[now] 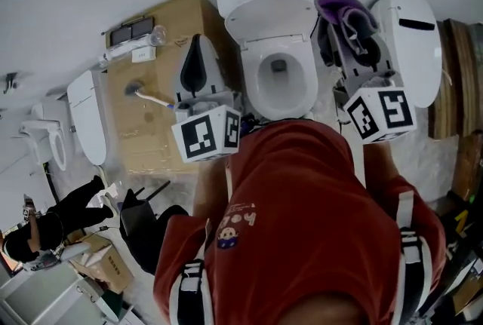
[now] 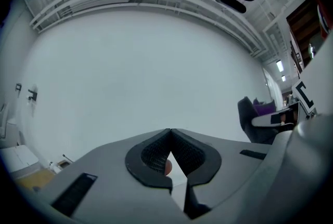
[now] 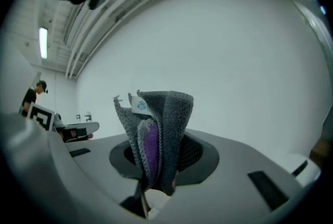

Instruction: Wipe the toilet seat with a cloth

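Holding the folded grey-and-purple cloth (image 3: 161, 124) pinched in the right hand-held gripper (image 3: 154, 165), pointed level at the wall, up beside the raised lid (image 1: 272, 18) and off the toilet seat (image 1: 251, 86), with the left hand-held gripper (image 2: 170, 154) closed on nothing. Could well shed the cloth on the way down, since only its lower bunch sits between the jaws and loose folds stand free. Might also scrape hard jaw plastic on the seat if lowered without fabric leading.

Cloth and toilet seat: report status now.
Left gripper shut, empty. Right gripper shut on cloth. Toilet seat below, nothing on it.
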The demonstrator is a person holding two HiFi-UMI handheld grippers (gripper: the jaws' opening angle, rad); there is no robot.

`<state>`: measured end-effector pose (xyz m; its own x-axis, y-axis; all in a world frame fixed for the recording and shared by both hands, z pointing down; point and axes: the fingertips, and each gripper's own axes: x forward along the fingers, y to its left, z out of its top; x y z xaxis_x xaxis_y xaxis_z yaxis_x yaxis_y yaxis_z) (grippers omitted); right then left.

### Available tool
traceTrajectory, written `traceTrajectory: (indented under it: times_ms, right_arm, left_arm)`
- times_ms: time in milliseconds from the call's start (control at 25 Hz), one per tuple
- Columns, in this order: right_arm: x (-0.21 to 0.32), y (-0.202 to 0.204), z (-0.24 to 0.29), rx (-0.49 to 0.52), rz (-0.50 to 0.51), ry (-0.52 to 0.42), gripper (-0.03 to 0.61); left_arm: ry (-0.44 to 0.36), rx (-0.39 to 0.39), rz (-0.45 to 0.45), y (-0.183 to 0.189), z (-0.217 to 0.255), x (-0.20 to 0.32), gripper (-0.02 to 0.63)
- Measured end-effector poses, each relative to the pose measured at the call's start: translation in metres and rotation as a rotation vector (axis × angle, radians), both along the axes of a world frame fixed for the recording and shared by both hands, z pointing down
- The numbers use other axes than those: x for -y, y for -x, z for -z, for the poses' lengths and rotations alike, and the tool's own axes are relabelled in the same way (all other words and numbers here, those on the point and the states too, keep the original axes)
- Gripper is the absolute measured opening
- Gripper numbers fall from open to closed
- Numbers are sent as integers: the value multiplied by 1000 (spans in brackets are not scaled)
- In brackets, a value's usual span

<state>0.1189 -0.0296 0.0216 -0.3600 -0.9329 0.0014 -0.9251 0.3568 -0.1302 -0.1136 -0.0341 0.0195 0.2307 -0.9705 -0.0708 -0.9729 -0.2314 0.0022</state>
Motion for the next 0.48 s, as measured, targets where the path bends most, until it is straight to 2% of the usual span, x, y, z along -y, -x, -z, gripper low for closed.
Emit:
traceTrajectory:
  times_ms: [80,120,280,480]
  right_arm:
    - [-7,-1,19,-78,-58,-132,86]
    - [-8,-1,22,-99,-76,-165,86]
    - [-4,1,16,-85,-82,-155,86]
    - [-4,6,15,-109,-70,-145,86]
  left_arm:
    - [-23,8,7,1,9,-5,14]
    - [-33,18,10,2,12,-7,14]
    - [-47,67,25,2,12,-13,14]
    - [-23,44,19,1,2,-14,14]
